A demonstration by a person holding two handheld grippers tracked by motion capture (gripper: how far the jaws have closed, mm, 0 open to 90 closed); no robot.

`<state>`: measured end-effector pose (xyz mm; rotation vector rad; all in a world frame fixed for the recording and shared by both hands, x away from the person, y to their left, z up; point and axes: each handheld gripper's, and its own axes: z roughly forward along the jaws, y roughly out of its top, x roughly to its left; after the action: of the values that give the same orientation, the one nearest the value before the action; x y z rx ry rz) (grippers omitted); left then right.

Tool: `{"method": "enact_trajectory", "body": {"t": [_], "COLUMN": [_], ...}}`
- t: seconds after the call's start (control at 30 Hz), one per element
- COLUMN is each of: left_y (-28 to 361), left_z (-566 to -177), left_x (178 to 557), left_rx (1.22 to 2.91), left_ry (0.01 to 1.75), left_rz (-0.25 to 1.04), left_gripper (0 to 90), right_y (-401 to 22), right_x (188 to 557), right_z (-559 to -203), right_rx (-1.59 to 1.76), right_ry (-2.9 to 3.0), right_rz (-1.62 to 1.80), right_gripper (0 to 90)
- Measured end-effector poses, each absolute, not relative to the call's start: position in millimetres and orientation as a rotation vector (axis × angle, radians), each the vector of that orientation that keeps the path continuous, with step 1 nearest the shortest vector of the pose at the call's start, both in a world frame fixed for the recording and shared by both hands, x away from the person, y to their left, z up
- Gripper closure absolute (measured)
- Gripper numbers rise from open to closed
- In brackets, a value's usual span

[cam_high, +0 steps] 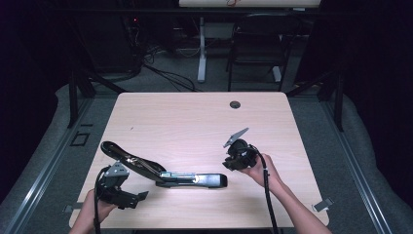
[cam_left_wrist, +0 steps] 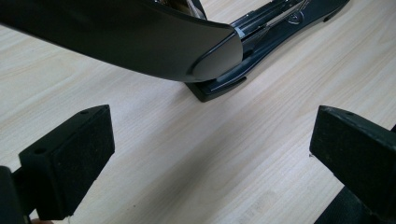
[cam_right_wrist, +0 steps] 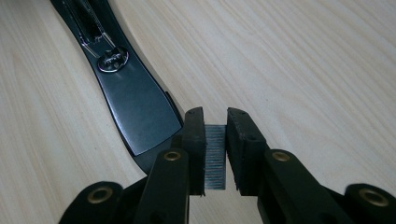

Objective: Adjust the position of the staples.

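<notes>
A black stapler (cam_high: 165,175) lies swung open near the table's front, its lid (cam_high: 126,158) raised toward the left and its flat base (cam_high: 209,180) pointing right. My right gripper (cam_high: 230,163) hovers just right of the base's end, shut on a grey strip of staples (cam_right_wrist: 215,156). In the right gripper view the base (cam_right_wrist: 133,105) and its metal anvil (cam_right_wrist: 112,59) lie just left of the jaws. My left gripper (cam_high: 139,197) is open in front of the stapler. Its pads (cam_left_wrist: 70,156) stand wide apart with bare table between them, and the lid (cam_left_wrist: 140,42) crosses above.
The wooden table (cam_high: 195,122) has a cable hole (cam_high: 235,104) near its far edge. Beyond it stand a chair (cam_high: 255,48) and a desk leg (cam_high: 201,48) on grey floor, with cables (cam_high: 165,73). Dark curtains close both sides.
</notes>
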<state>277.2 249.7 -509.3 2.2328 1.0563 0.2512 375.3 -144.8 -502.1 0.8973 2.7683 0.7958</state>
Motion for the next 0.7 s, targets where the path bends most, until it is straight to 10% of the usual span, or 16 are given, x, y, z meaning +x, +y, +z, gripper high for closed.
{"method": "enact_trajectory", "body": {"t": [0.7], "left_y": [251], "left_z": [-511], "left_x": [279], "left_rx": [2.228], "left_ry": [1.077], "left_rz": [0.255], "left_gripper": [0.0], "right_y": [-122], "right_x": [381], "right_z": [-493], "right_rx": [0.818], "right_ry": [2.787], "right_rz": [0.848], "right_gripper": [78.3]}}
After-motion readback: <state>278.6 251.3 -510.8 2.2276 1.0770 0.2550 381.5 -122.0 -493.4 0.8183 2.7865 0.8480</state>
